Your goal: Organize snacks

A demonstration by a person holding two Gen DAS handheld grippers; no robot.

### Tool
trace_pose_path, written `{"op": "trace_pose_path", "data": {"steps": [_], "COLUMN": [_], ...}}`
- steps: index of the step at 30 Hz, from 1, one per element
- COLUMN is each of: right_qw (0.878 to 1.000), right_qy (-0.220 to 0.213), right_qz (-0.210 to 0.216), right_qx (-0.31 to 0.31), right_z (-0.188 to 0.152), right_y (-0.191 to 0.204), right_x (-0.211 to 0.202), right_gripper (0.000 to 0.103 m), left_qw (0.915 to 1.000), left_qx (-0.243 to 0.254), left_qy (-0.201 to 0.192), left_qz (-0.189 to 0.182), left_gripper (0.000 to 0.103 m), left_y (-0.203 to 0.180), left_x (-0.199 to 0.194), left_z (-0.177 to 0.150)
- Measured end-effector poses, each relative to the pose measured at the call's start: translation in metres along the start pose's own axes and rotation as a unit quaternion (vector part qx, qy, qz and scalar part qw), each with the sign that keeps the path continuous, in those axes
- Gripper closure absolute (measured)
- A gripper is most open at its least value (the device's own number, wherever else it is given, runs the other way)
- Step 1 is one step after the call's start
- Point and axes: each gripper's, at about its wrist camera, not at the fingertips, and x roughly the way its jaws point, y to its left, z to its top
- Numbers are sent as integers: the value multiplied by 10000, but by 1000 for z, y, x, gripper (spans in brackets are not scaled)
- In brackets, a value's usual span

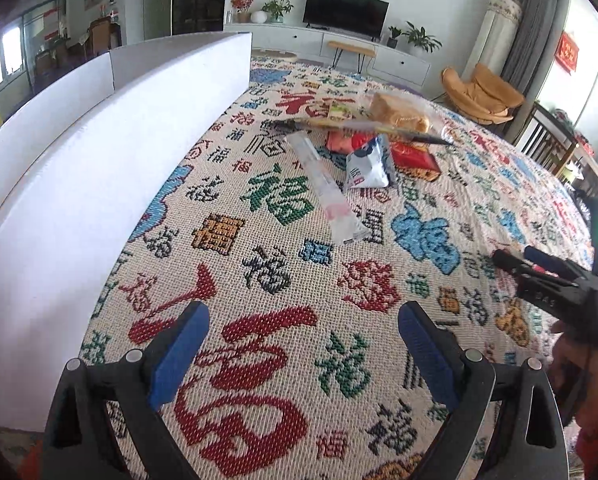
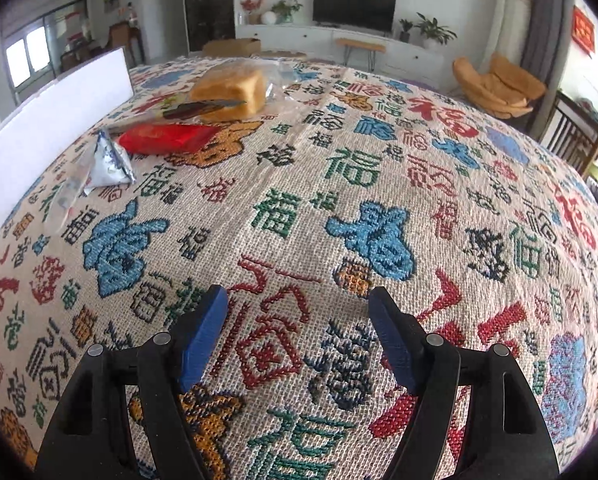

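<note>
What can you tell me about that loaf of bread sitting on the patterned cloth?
The loaf of bread is a golden-brown block with a paler cut face, wrapped in a clear, crinkled plastic bag. It lies on the patterned cloth at the far end of the snack pile. A long thin dark packet lies across its front, and a red packet lies just nearer. Neither tool touches it; both are well back from the pile.
</note>
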Motion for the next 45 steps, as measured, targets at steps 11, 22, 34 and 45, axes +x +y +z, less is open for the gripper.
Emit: {"op": "trace_pose_path", "data": {"steps": [11,22,34,45], "right_qw": [9999,9999,9999,9999], "right_qy": [89,89,89,89], "right_qz": [15,18,21,22], "right_qx": [142,143,144,144], "right_z": [-1,-1,-1,-1], "right_y": [-5,-4,-5,-5], "right_x": [7,6,6,6], "right_gripper": [18,18,17,17], "left_qw": [9984,9983,9983,9983], "left_qx": [294,399,399,399], "left_qy": [-18,-15,-15,-15], "left_qz": [489,423,422,422], "left_gripper": [0,0,0,0], "left_y": [-5,-3,-3,-3], "left_x": [60,67,66,66], "left_z": [32,39,39,39]}}
